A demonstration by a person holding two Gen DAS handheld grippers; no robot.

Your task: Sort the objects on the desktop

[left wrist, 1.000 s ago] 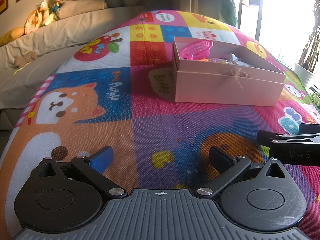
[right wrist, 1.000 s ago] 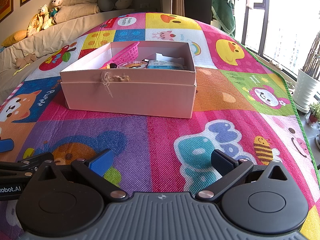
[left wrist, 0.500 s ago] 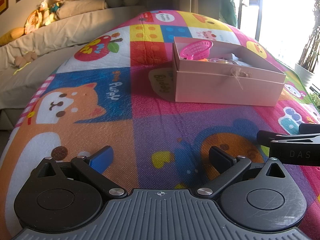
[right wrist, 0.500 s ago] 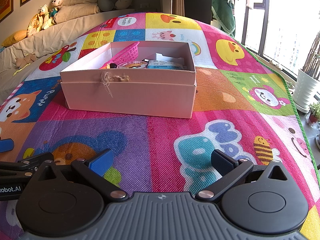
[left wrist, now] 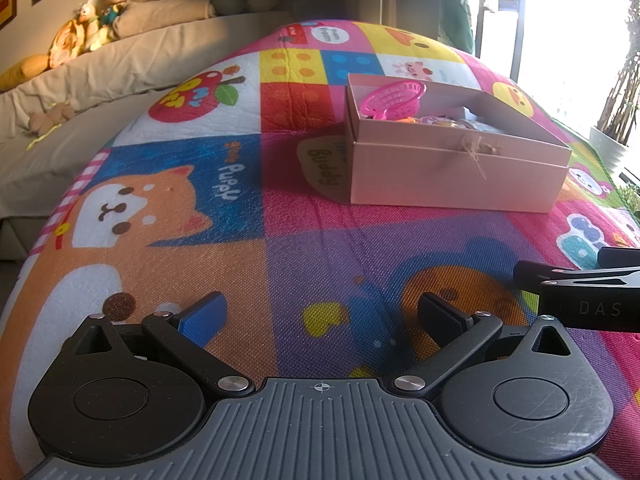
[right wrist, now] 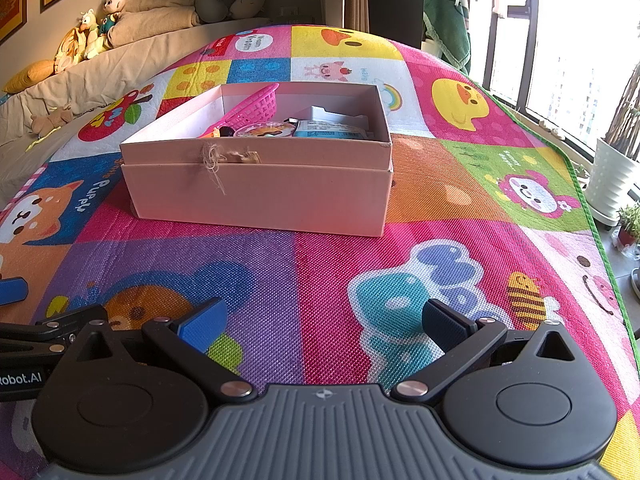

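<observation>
A pale pink cardboard box (right wrist: 260,196) stands open on the colourful play mat (right wrist: 440,208); it also shows in the left wrist view (left wrist: 452,184). Inside it lie a pink plastic basket (right wrist: 256,106), a round lidded cup (right wrist: 264,130) and a blue-and-white packet (right wrist: 328,130). The basket also shows in the left wrist view (left wrist: 394,98). My left gripper (left wrist: 320,312) is open and empty, low over the mat, well short of the box. My right gripper (right wrist: 324,324) is open and empty, also near the mat's front. Each gripper's side shows in the other's view.
A beige sofa (left wrist: 100,76) with plush toys (left wrist: 100,12) runs along the left. A window and a white plant pot (right wrist: 612,184) are on the right, past the mat's green edge.
</observation>
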